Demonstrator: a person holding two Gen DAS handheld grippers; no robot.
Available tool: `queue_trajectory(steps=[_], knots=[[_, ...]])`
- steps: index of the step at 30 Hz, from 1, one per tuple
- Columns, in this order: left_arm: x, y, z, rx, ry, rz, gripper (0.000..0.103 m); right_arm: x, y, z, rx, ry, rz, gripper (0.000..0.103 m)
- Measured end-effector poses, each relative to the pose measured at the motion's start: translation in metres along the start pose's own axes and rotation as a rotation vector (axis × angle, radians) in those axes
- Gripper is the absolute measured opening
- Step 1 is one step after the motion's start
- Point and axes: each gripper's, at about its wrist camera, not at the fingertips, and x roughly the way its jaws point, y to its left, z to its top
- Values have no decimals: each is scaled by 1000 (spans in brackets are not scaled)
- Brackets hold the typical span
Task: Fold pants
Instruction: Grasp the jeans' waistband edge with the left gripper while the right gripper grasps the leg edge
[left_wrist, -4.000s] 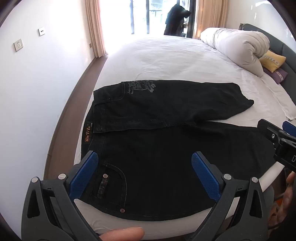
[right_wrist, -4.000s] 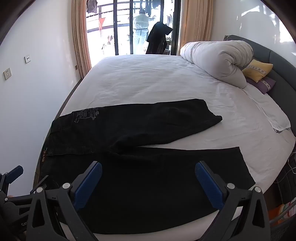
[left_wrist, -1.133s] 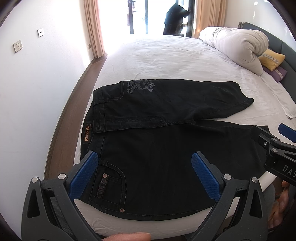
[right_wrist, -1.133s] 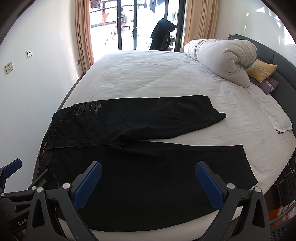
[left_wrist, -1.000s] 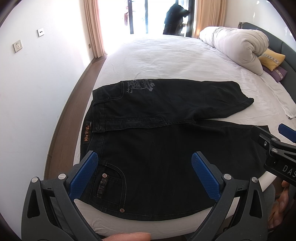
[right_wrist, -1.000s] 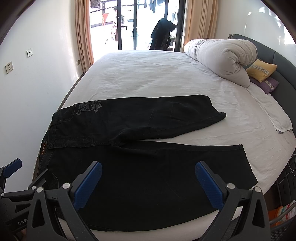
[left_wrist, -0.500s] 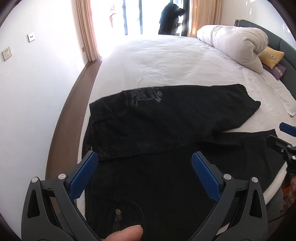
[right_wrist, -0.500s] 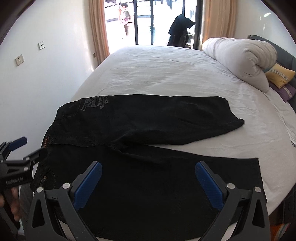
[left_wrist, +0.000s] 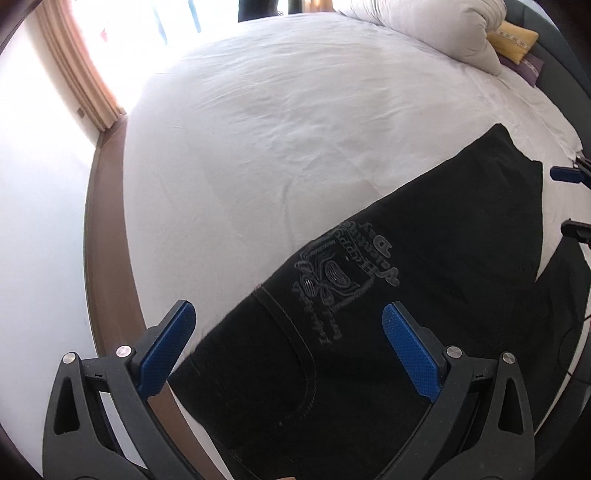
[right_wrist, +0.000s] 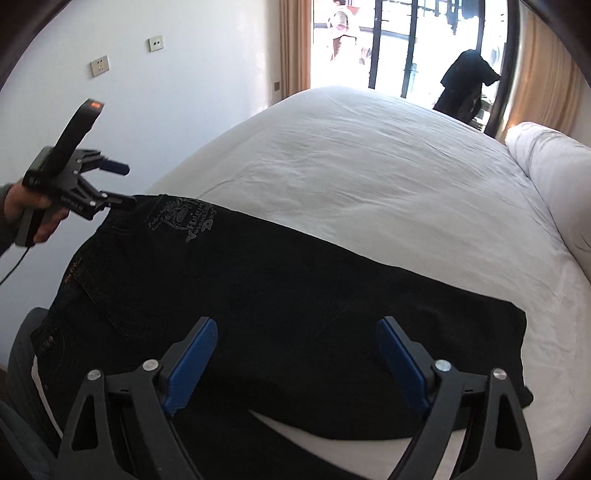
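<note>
Black pants lie flat on the white bed, legs apart, with a grey printed logo near the waist. They also show in the right wrist view. My left gripper is open, low over the waistband's far corner; in the right wrist view one finger is at the waist corner. My right gripper is open, low over the far leg near its hem. Its fingertips show at the right edge of the left wrist view.
A rolled white duvet and a yellow pillow lie at the head of the bed. A brown floor strip and a white wall run along the bed's left side. A glass balcony door is behind.
Both grippers have moved forward and down, from the near bed edge over the pants to the far leg: the left to the waist corner, the right toward the hem. Both stay open.
</note>
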Motion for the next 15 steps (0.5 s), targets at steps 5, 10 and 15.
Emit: queue_trajectory(steps=[5,10,15], knots=[[44,14,23,67,96,-46,95,25,-18,16,-37,13,35,73],[75,21,22,67,176,-72,76,49,-23,32,-78,11,71,69],[91,18,13,90,185,-96,63,78,-19,53,-128,61,136,68]])
